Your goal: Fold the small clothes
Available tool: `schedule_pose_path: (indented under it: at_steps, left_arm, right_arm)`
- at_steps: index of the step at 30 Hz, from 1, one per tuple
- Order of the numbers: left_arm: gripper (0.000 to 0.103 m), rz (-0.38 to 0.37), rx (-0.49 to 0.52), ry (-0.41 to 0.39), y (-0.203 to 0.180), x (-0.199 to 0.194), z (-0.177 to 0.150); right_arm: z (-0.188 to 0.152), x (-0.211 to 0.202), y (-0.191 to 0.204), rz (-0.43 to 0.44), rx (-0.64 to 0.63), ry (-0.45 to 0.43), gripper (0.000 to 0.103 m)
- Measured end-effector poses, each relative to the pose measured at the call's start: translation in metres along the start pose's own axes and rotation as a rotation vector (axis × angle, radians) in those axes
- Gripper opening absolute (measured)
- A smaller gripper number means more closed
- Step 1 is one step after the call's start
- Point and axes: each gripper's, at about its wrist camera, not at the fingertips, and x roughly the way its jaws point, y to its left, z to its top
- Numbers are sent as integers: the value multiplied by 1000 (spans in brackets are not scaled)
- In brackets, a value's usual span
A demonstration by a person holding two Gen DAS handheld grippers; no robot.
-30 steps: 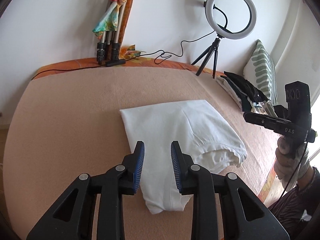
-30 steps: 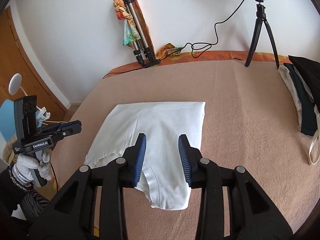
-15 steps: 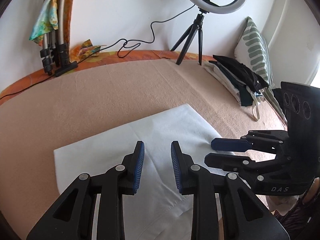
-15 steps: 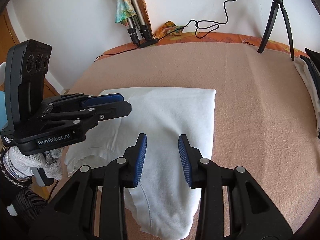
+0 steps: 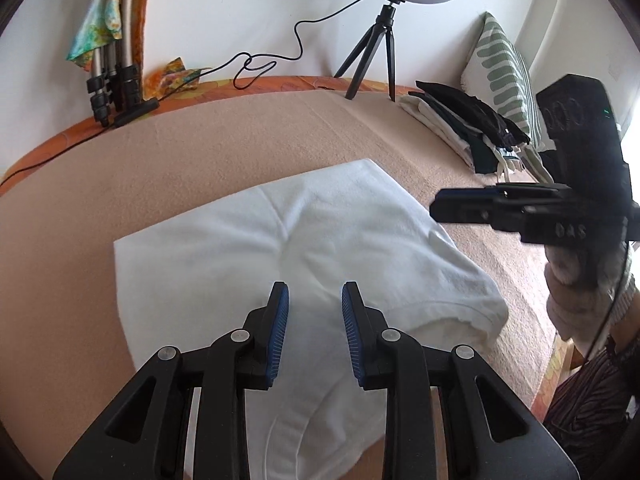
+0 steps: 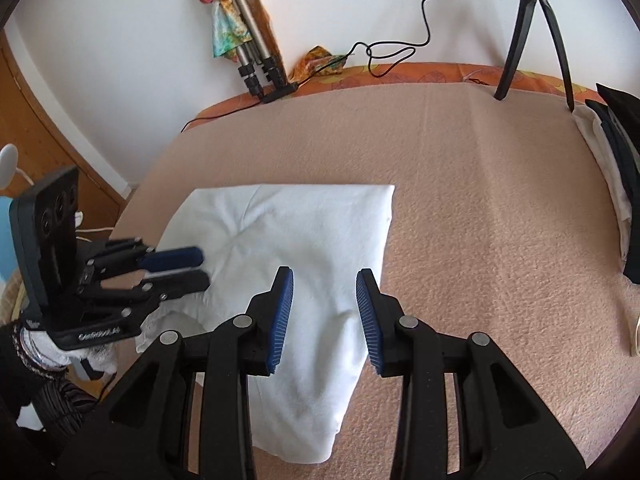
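White garment (image 5: pixel 304 256) folded on bed (image 5: pixel 120 168) — left gripper (image 5: pixel 314 336) and right gripper (image 6: pixel 324 312) poised above, jaws parted, empty.

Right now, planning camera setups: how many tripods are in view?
2: a black tripod holding the ring light at the bed's far edge, and folded silver tripod legs against the wall, far left.

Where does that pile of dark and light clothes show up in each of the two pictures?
Left wrist view: clothes pile upper right, beside the striped pillow.
Right wrist view: the pile at the far right edge, partly cut off.
Shared landmark: the black tripod beside it.
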Motion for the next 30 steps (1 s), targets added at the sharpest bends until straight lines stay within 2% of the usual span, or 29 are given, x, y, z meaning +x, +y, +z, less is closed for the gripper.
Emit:
schedule_pose_path:
  at_steps: [2,4,6,8,12,18,20,25,30]
  left_arm:
    - [31,-11,-61,-16,9,-21,-13]
    - [40,3,-139,-42,21,-42,-25]
    - [52,11,-222,-60,34,-59,-39]
    - [55,13,-314,-61,45,-70,-51]
    - [57,-76,-516,-36,66,-70,-75]
    - [57,-150,-683,-18,80,-57,-100]
    - [57,-169,-702,-23,80,-55,-101]
    - [57,-196,-677,-29,72,-48,-97]
    - [57,-220,-653,-49,66,-44,-96]
  right_arm:
    - [10,-2,-9,14,27,-11,37]
    - [18,0,-15,16,42,-17,52]
    - [25,7,-24,30,64,-22,58]
    - [32,15,-34,61,94,-13,58]
    - [39,32,-55,125,164,-3,58]
    - [44,55,-77,196,235,13,58]
    - [45,62,-81,214,247,19,58]
    - [48,72,-86,302,276,12,58]
    - [48,80,-75,351,236,28,58]
